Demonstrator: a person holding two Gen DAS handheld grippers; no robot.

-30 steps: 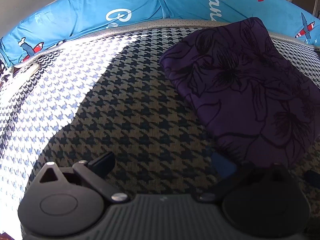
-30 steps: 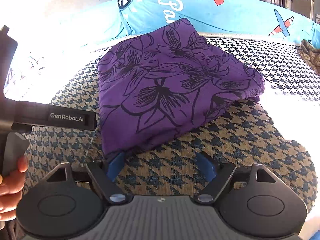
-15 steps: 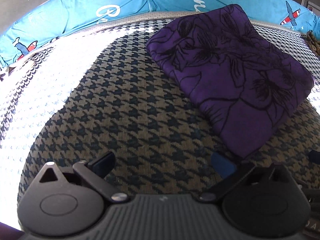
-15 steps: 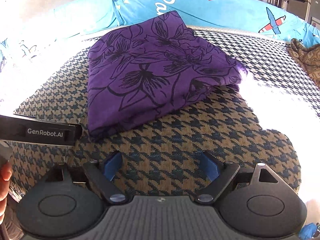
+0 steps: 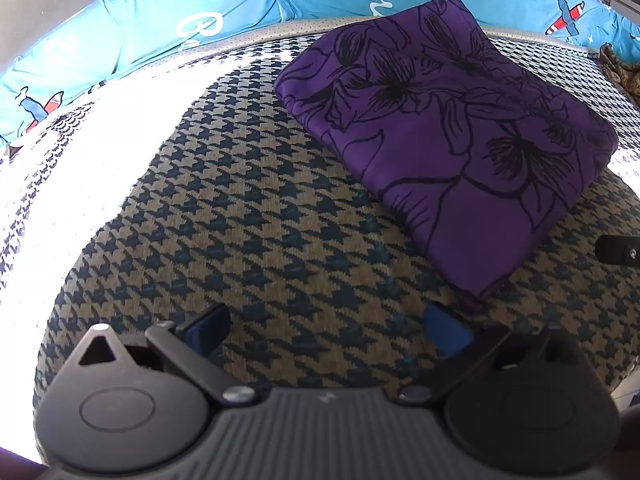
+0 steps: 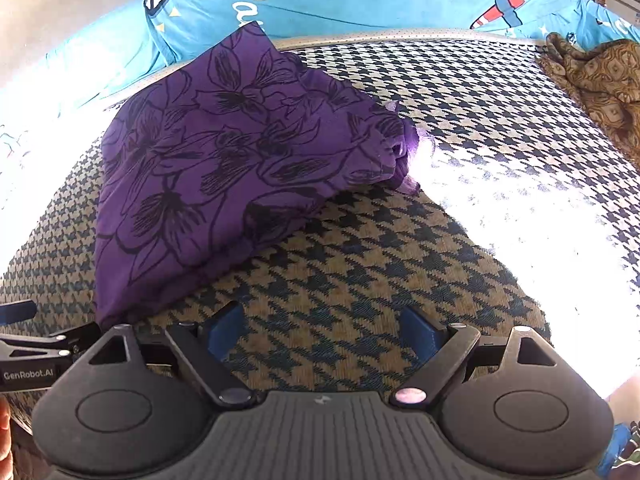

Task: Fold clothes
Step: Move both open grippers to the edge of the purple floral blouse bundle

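A folded purple garment with black flower outlines (image 5: 448,120) lies flat on the houndstooth bed cover. In the right wrist view the same purple garment (image 6: 224,160) sits up and left of the fingers, its right edge bunched. My left gripper (image 5: 326,328) is open, empty, just short of the garment's near corner. My right gripper (image 6: 326,330) is open too, holding nothing, over bare cover to the right of that corner. The left tool's body (image 6: 36,356) shows at the left edge of the right wrist view.
Blue printed pillows (image 5: 168,20) line the far edge of the bed (image 6: 460,92). A brown patterned cloth (image 6: 600,76) lies crumpled at the far right. Bright sun patches wash out the cover (image 6: 520,216) on both sides.
Both grippers have drawn back from the purple garment, which now lies farther off and free of them. Both stay open.
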